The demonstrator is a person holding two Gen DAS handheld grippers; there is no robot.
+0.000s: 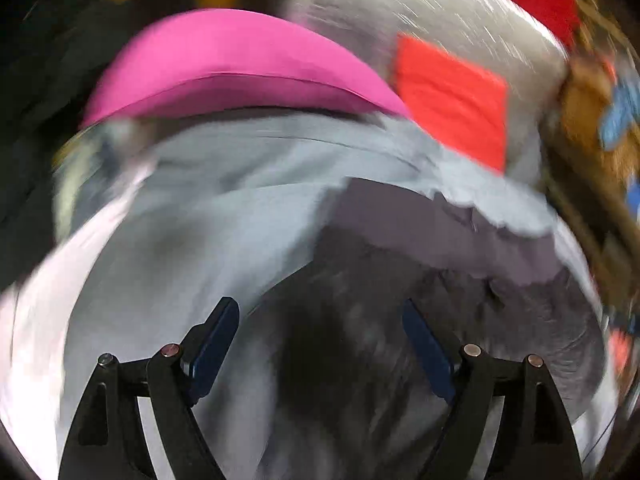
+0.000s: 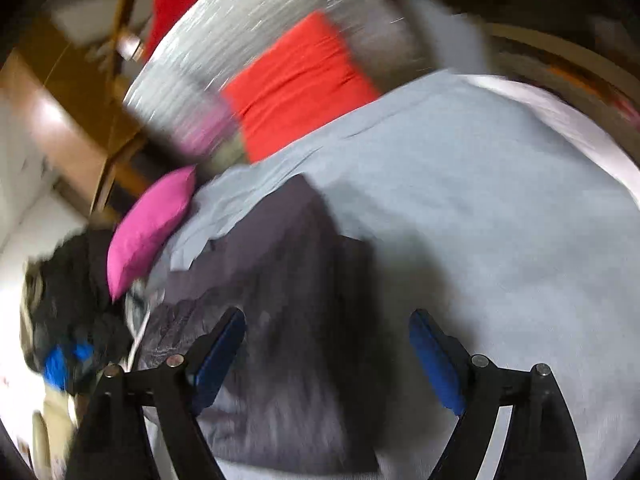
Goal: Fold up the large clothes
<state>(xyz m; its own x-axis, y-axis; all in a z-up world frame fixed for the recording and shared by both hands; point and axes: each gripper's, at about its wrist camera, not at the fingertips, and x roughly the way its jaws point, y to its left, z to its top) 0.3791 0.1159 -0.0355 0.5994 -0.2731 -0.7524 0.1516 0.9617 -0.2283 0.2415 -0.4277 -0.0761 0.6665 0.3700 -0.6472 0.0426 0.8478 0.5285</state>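
A dark grey garment (image 1: 400,280) lies on a light blue-grey sheet (image 1: 200,216); both views are motion-blurred. It also shows in the right wrist view (image 2: 288,320), spread flat with a straight far edge. My left gripper (image 1: 320,344) is open and empty just above the garment's dark cloth. My right gripper (image 2: 328,352) is open and empty, its left finger over the garment and its right finger over the sheet (image 2: 480,208).
A pink pillow (image 1: 232,64) and an orange-red folded cloth (image 1: 452,100) lie beyond the garment. In the right wrist view the pillow (image 2: 148,224) sits left, a pile of dark clothes (image 2: 68,304) further left, the orange-red cloth (image 2: 300,84) behind. Wooden furniture (image 2: 80,92) stands at the left.
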